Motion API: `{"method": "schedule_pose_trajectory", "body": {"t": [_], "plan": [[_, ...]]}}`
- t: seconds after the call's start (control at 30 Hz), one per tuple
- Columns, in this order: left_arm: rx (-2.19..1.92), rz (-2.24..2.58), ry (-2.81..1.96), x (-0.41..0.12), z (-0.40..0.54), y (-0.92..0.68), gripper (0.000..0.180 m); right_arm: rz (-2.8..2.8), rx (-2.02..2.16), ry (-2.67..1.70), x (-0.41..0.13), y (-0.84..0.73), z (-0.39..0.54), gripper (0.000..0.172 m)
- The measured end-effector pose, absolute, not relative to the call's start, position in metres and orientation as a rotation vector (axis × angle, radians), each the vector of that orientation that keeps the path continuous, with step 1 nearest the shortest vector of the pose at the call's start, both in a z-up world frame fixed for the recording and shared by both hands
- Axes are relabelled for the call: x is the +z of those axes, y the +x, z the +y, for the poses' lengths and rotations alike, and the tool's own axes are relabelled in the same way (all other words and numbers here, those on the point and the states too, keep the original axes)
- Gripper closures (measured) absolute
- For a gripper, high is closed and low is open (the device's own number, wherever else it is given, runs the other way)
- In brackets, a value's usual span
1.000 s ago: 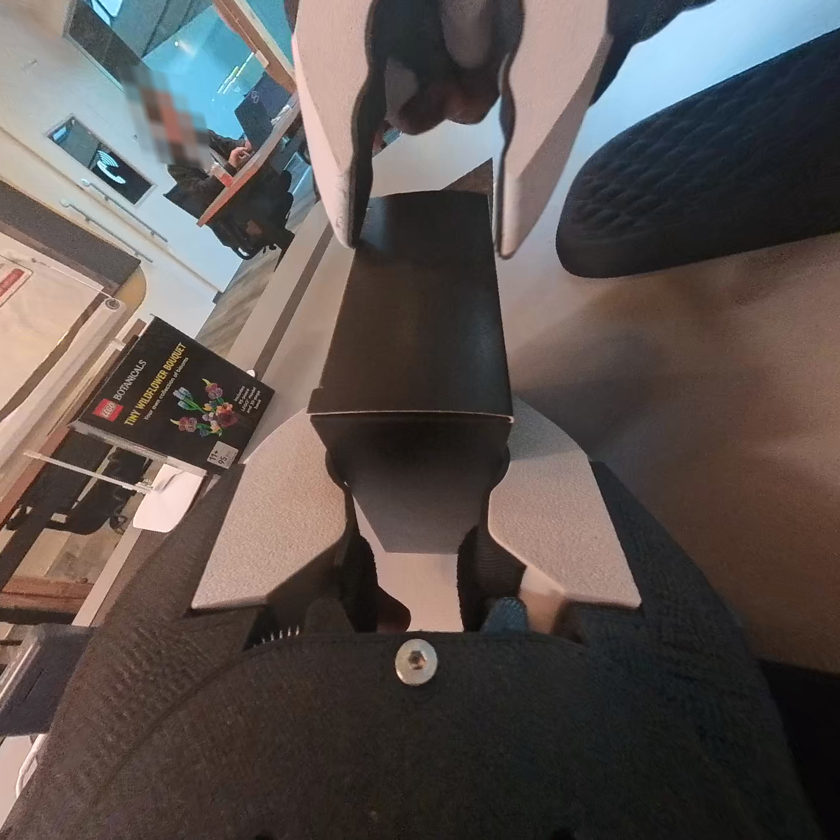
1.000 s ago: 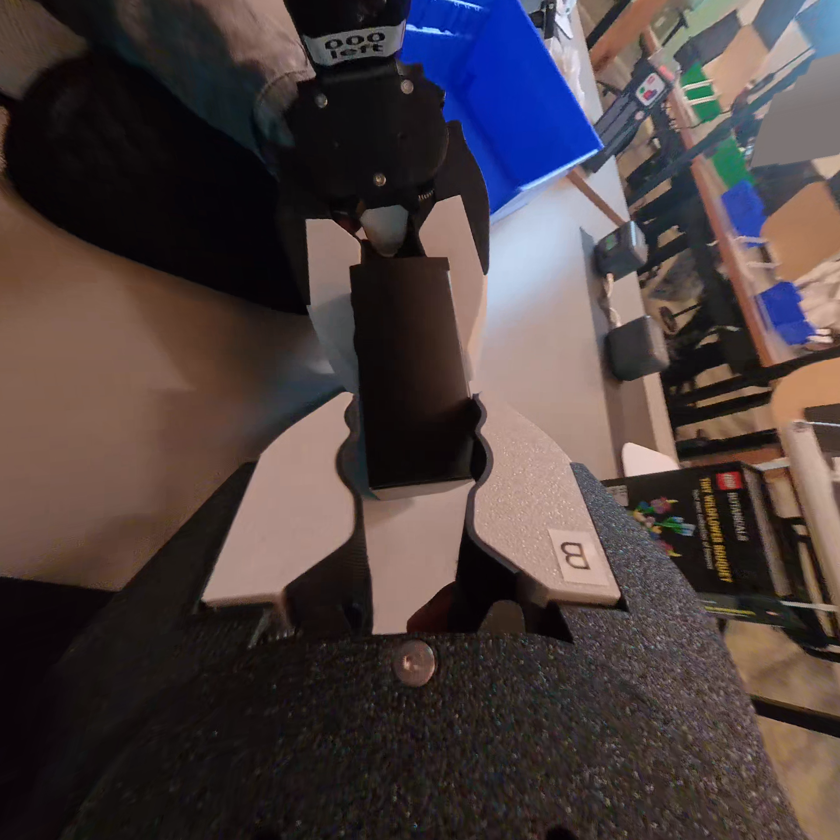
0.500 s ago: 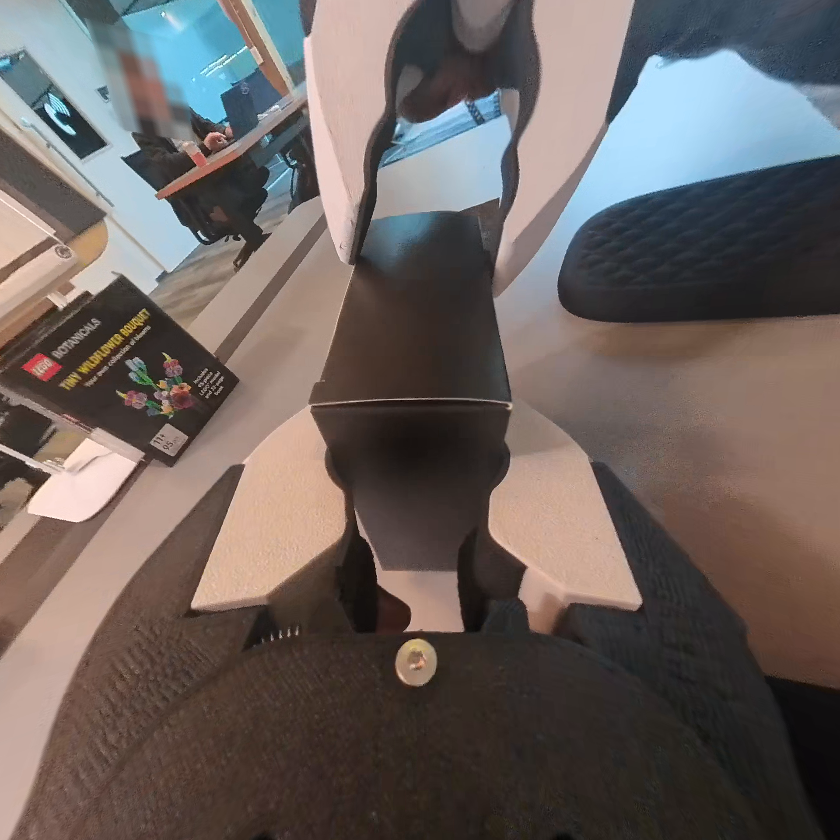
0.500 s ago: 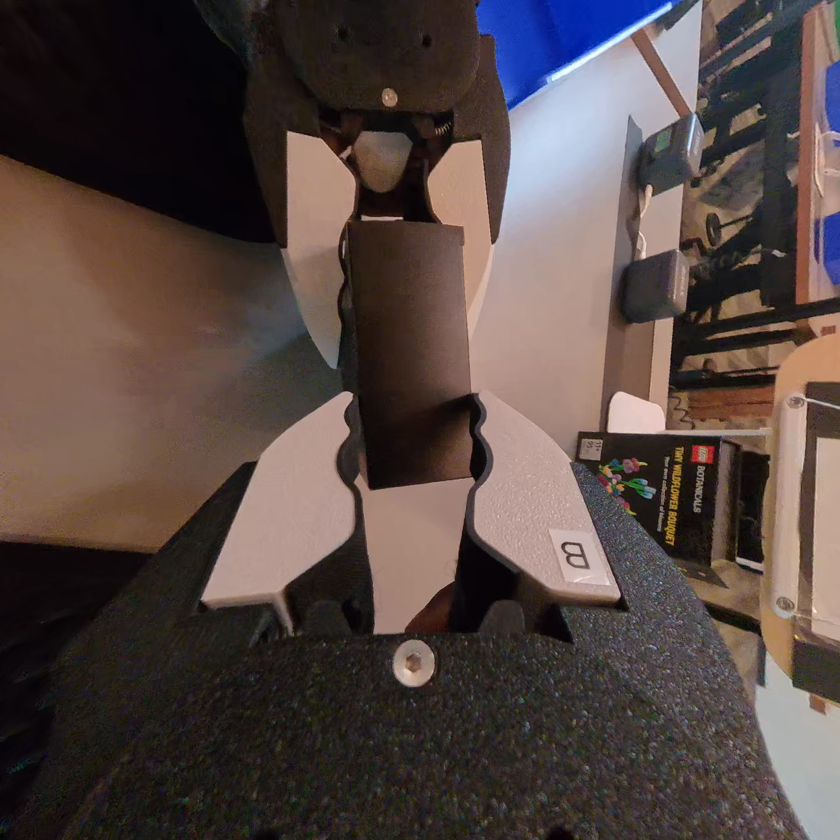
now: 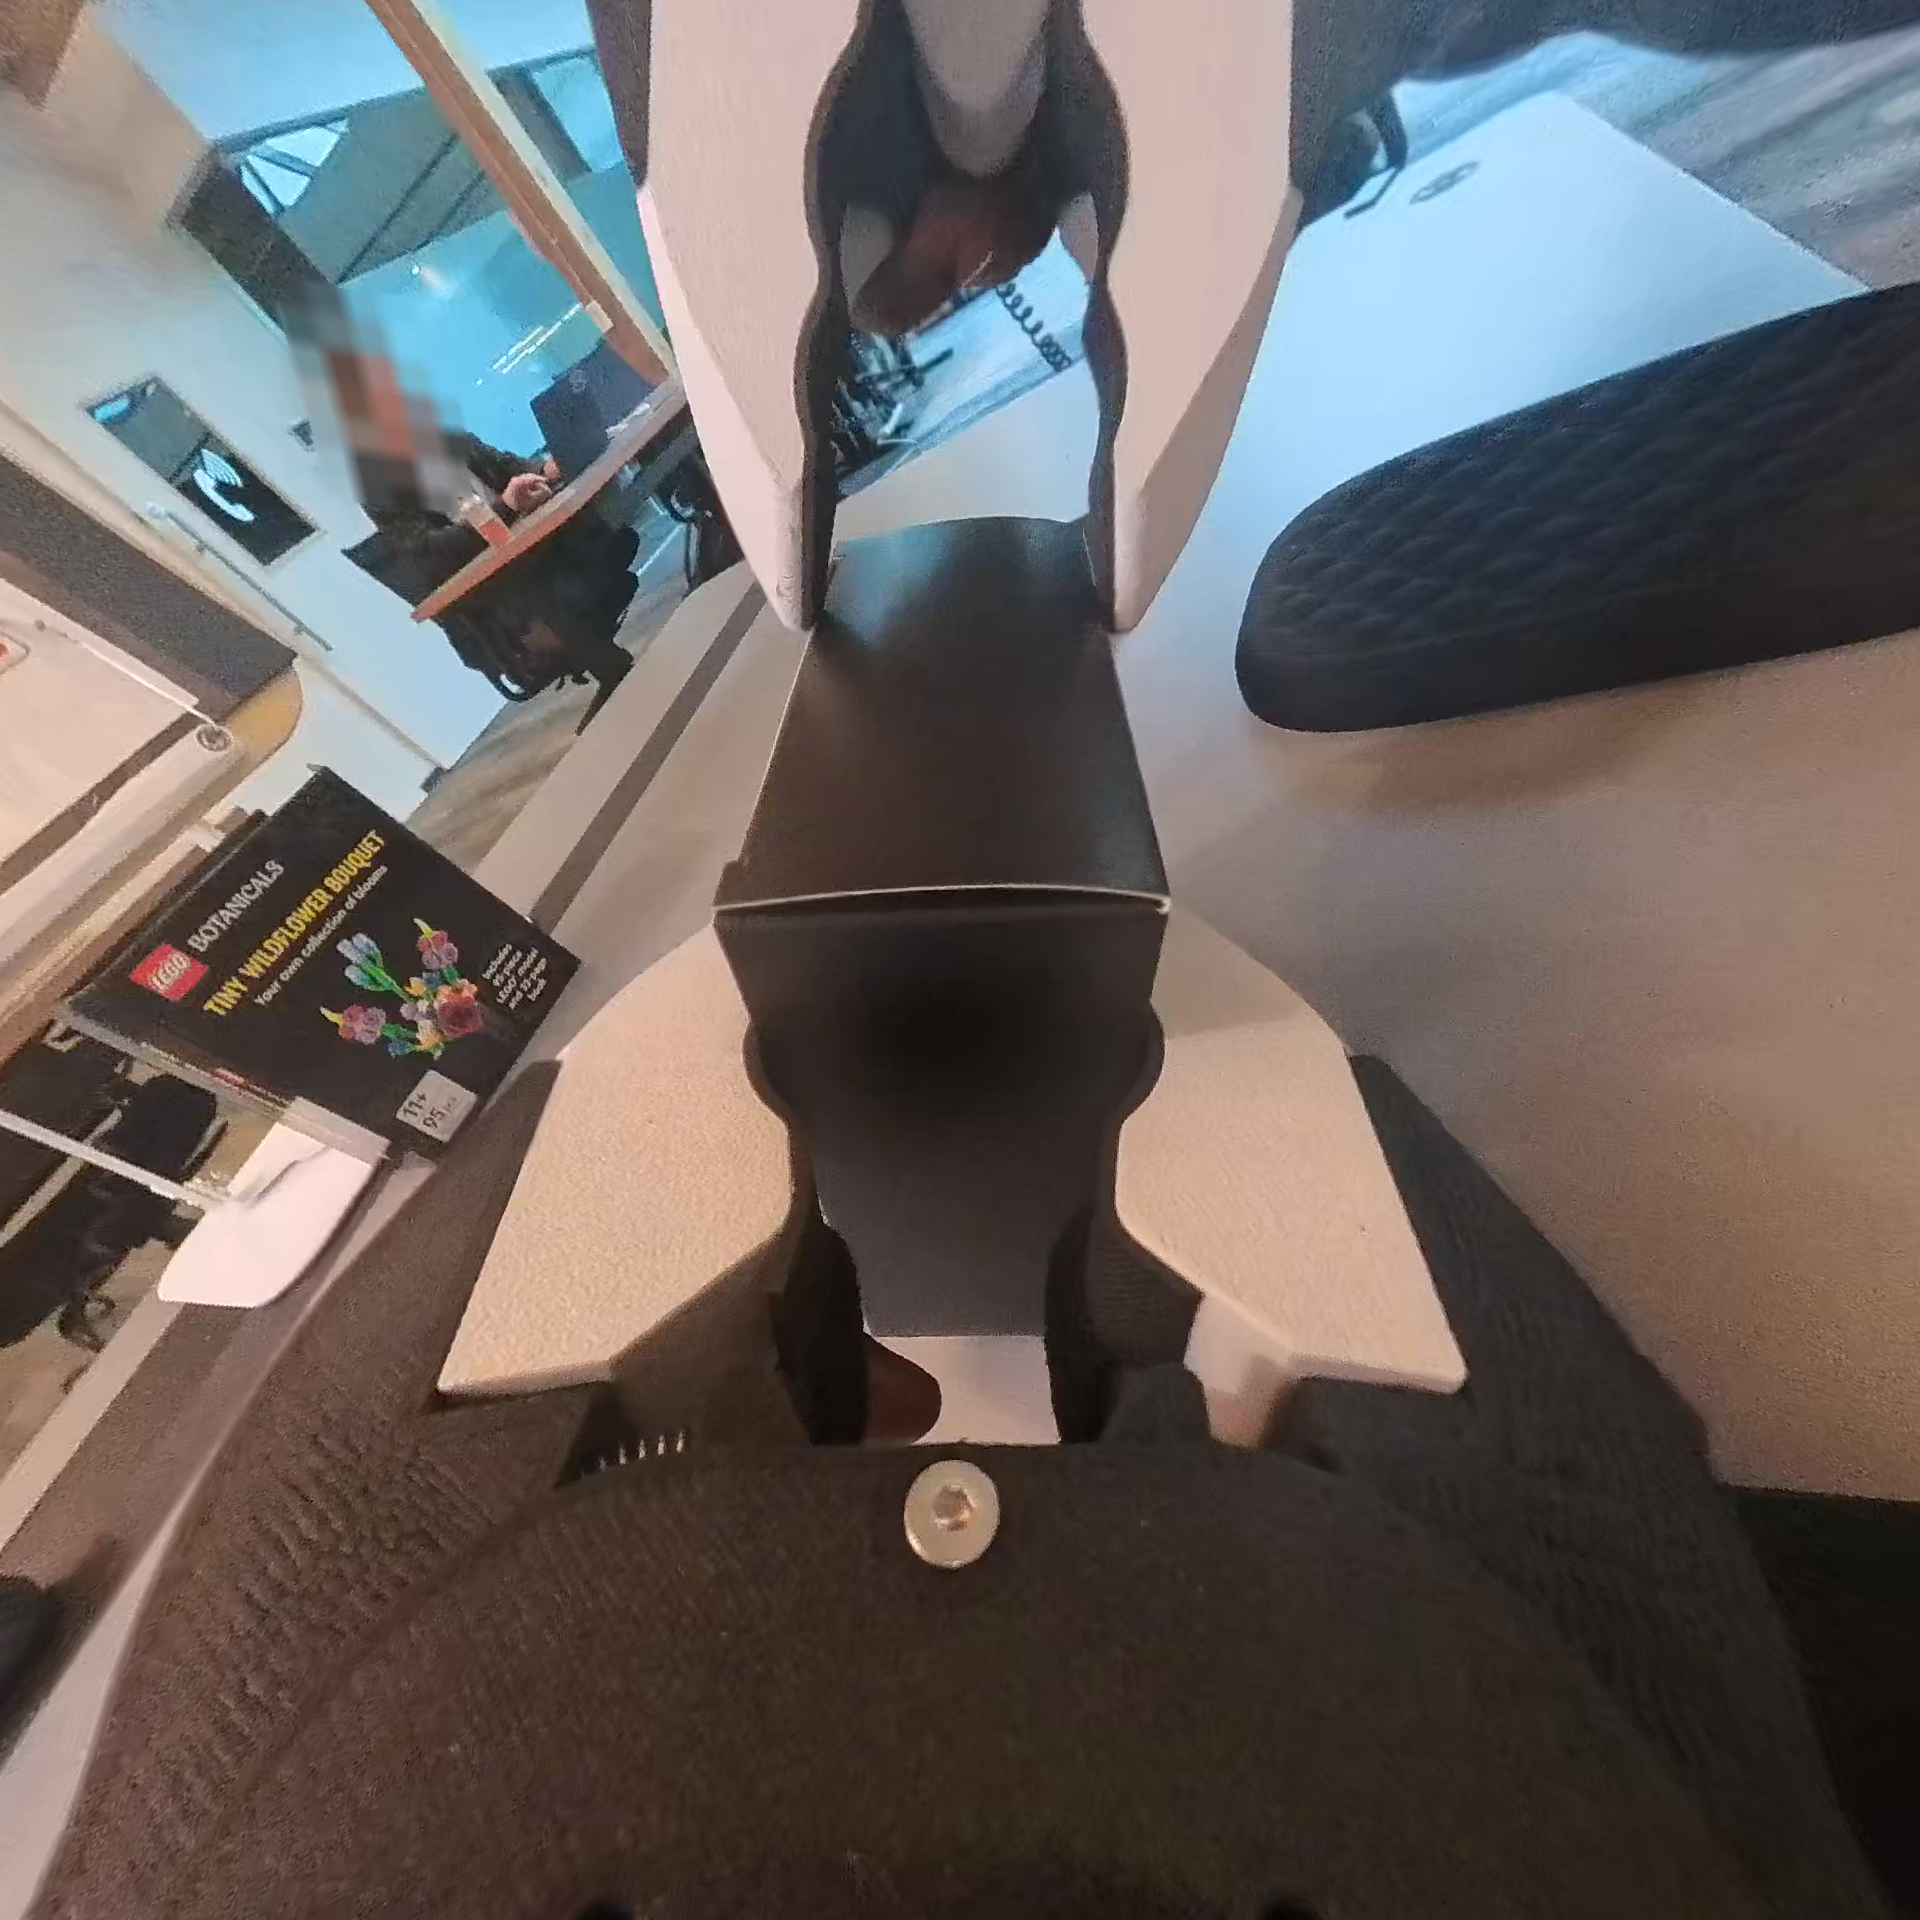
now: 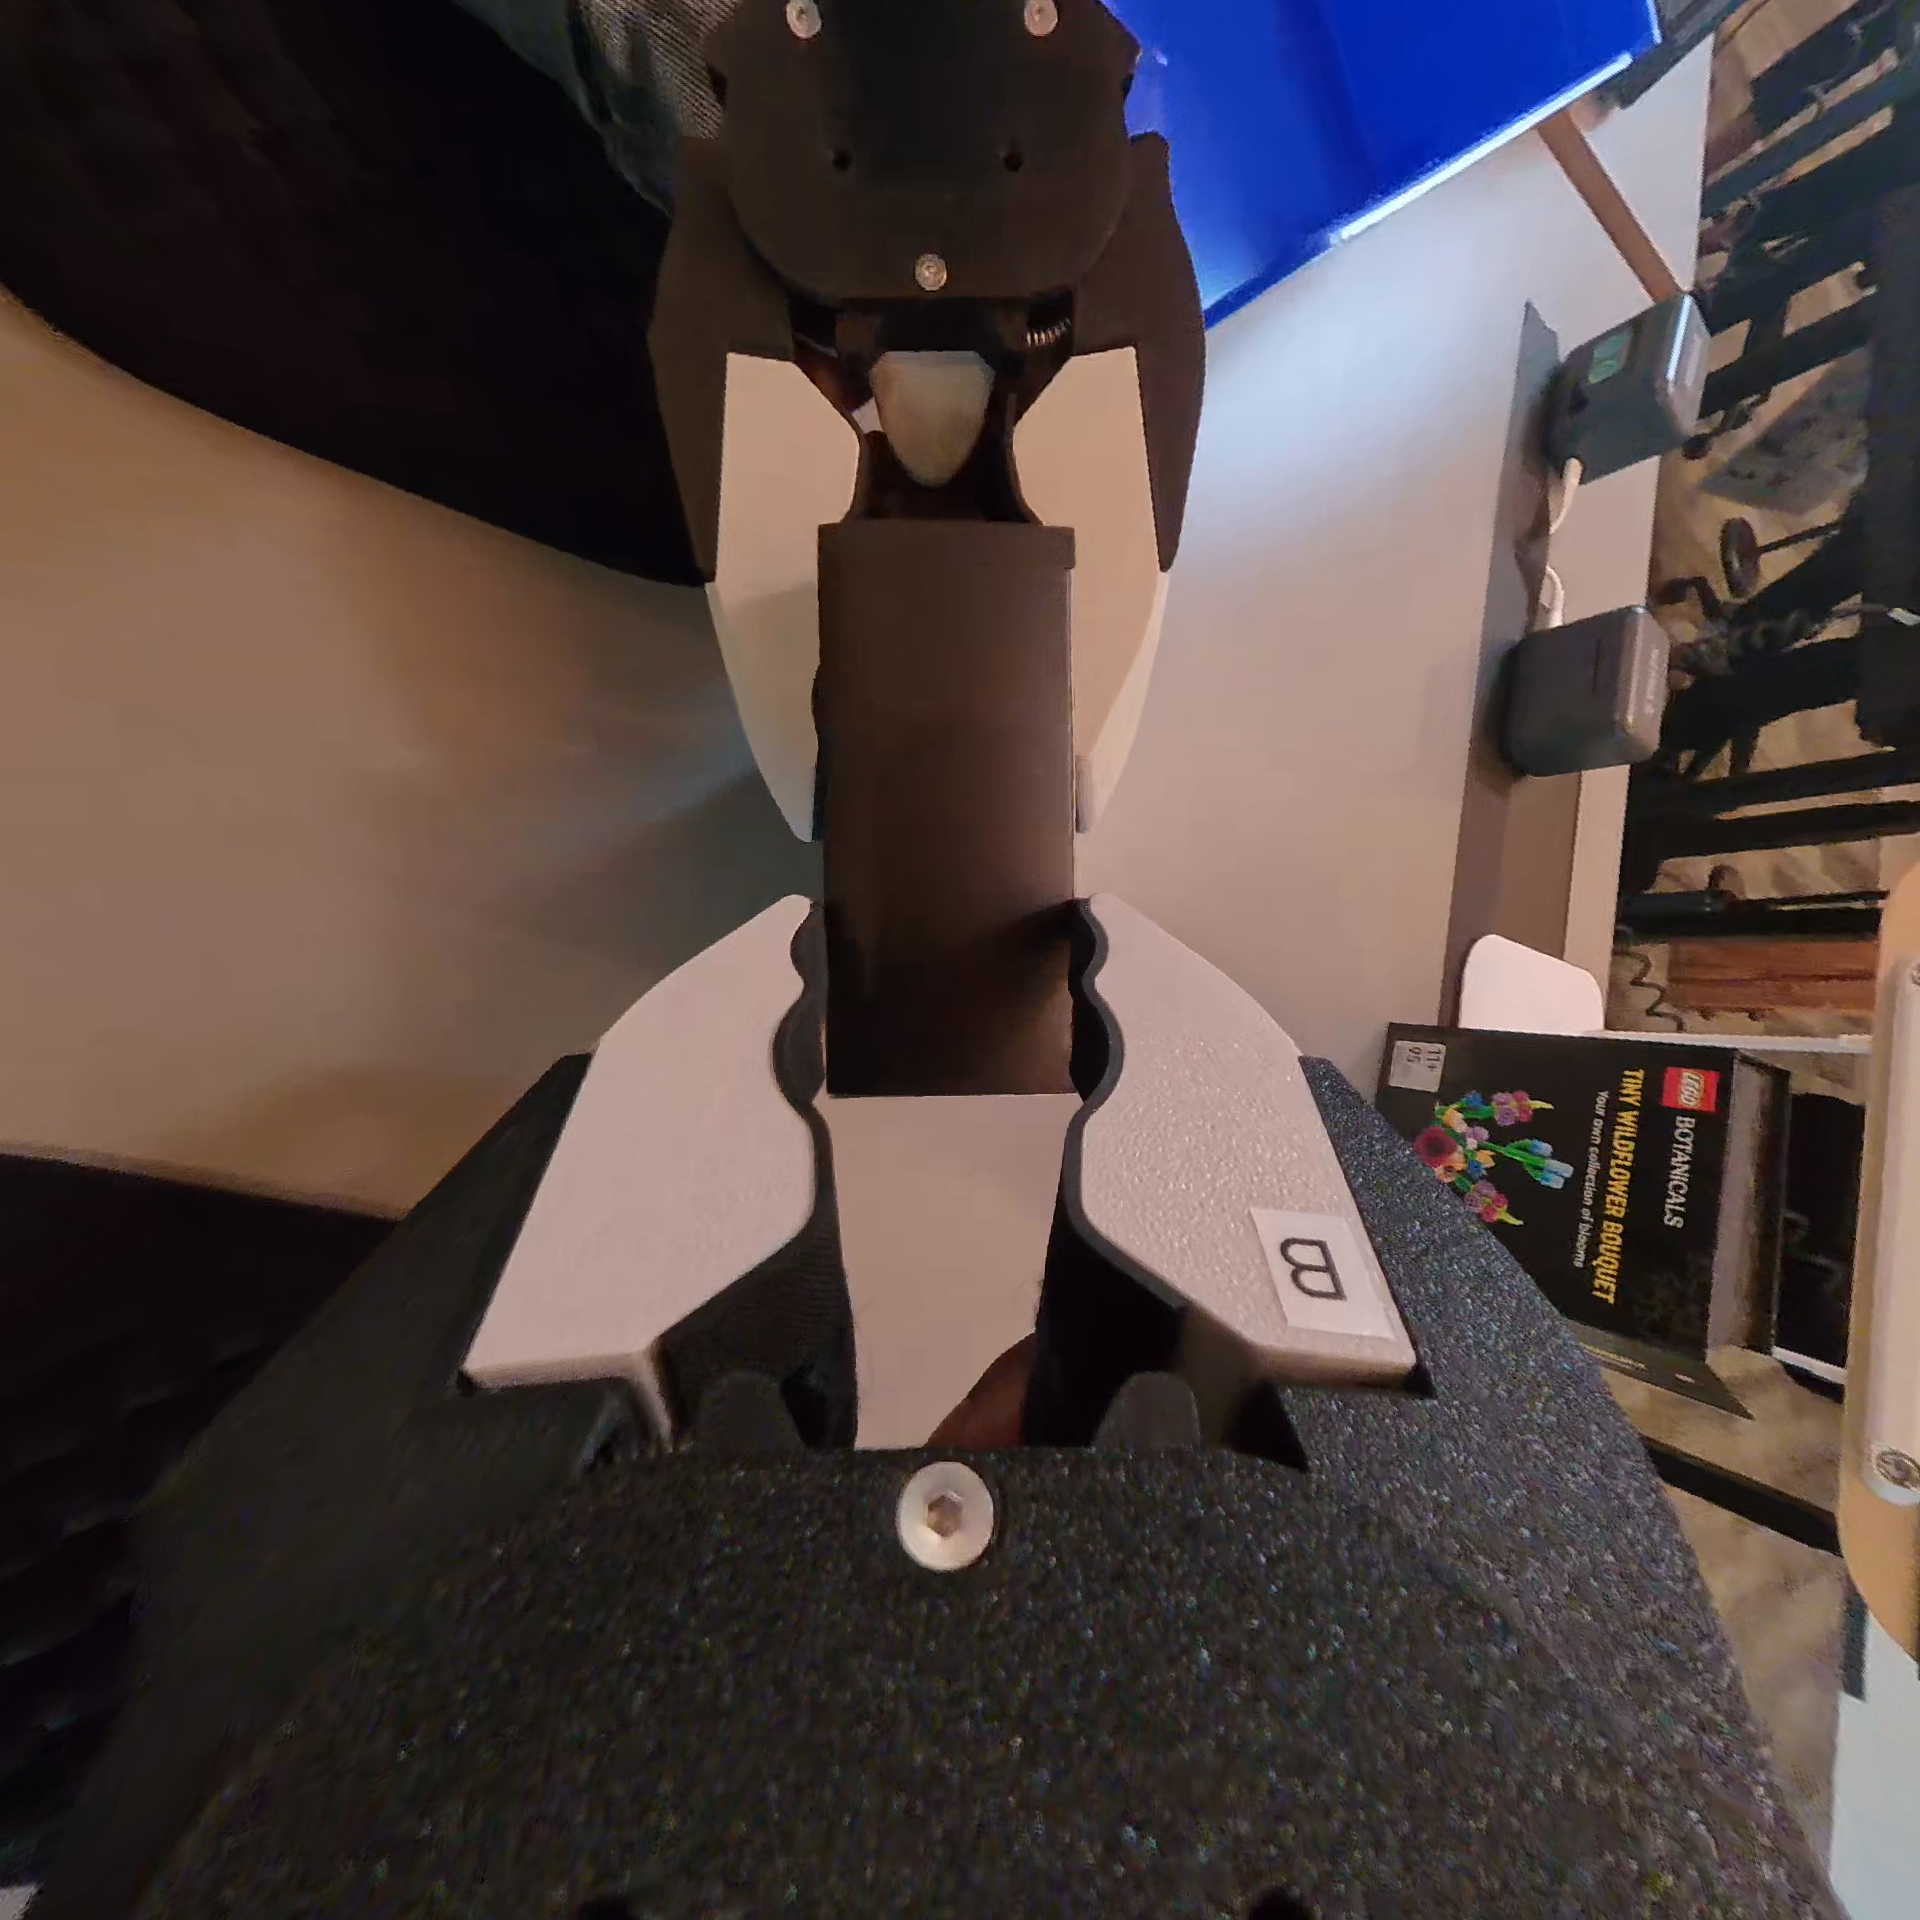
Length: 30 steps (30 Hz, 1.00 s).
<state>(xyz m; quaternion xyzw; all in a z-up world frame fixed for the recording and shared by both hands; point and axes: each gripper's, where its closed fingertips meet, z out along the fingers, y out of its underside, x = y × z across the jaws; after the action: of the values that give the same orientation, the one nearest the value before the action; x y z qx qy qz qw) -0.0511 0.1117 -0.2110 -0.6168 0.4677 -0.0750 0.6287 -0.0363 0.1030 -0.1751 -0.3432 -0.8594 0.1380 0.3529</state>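
A plain black cardboard box [image 5: 951,748] is held in the air between my two grippers, end to end. My left gripper [image 5: 948,997] is shut on its near end, with both white fingers pressed on its sides. My right gripper [image 5: 961,613] faces it from above and grips the far end. In the right wrist view, my right gripper [image 6: 948,925] is shut on the near end of the same box [image 6: 945,748]. The left gripper [image 6: 940,821] clamps the far end there.
A beige table top [image 5: 1507,987] lies below. A black mesh cushion [image 5: 1610,540] lies to the right. A black flower-set box [image 5: 322,987] stands at the table's left edge, also in the right wrist view [image 6: 1558,1195]. A blue bin [image 6: 1403,104] and grey devices [image 6: 1579,686] are further off. The gap from one gripper's tips to the other's is roughly 4 cm.
Both grippers kept their hold on the black box. The pair turned together, so the background swung round in both views, and the right gripper drew slightly closer to the left.
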Motion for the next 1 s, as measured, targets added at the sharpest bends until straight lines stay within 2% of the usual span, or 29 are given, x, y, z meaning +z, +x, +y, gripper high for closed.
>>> {"method": "schedule_pose_trajectory", "body": {"t": [0.17, 0.27, 0.3, 0.37, 0.47, 0.53, 0.57, 0.63, 0.93, 0.97, 1.0], "plan": [[-0.096, 1.127, -1.373, -0.213, 0.109, -0.048, 0.121, -2.232, 0.381, -0.895, -0.176, -0.03, 0.095, 0.129], [0.039, 1.205, -1.319, -0.219, 0.108, -0.045, 0.121, -2.212, 0.409, -0.936, -0.175, -0.027, 0.092, 0.151], [0.043, 1.203, -1.316, -0.219, 0.108, -0.044, 0.122, -2.212, 0.407, -0.944, -0.175, -0.026, 0.092, 0.152], [-0.007, 1.178, -1.338, -0.217, 0.108, -0.045, 0.122, -2.209, 0.397, -0.944, -0.177, -0.024, 0.09, 0.136], [0.035, 1.192, -1.331, -0.218, 0.108, -0.044, 0.122, -2.167, 0.302, -0.935, -0.182, -0.023, 0.086, 0.129], [0.115, 1.211, -1.321, -0.219, 0.109, -0.046, 0.122, -2.13, 0.162, -0.9, -0.188, -0.022, 0.085, 0.118], [0.198, 1.244, -1.293, -0.221, 0.11, -0.047, 0.122, -2.112, 0.086, -0.879, -0.192, -0.021, 0.085, 0.118], [0.302, 1.29, -1.246, -0.223, 0.11, -0.045, 0.122, -2.066, -0.077, -0.811, -0.198, -0.019, 0.088, 0.128], [0.462, 1.354, -1.224, -0.232, 0.112, -0.047, 0.123, -1.869, -0.303, -0.746, -0.211, -0.016, 0.089, 0.13], [0.45, 1.306, -1.254, -0.229, 0.115, -0.05, 0.123, -1.857, -0.322, -0.729, -0.211, -0.015, 0.088, 0.144], [0.383, 1.263, -1.307, -0.227, 0.116, -0.053, 0.123, -1.811, -0.303, -0.691, -0.208, -0.018, 0.084, 0.172]]}}
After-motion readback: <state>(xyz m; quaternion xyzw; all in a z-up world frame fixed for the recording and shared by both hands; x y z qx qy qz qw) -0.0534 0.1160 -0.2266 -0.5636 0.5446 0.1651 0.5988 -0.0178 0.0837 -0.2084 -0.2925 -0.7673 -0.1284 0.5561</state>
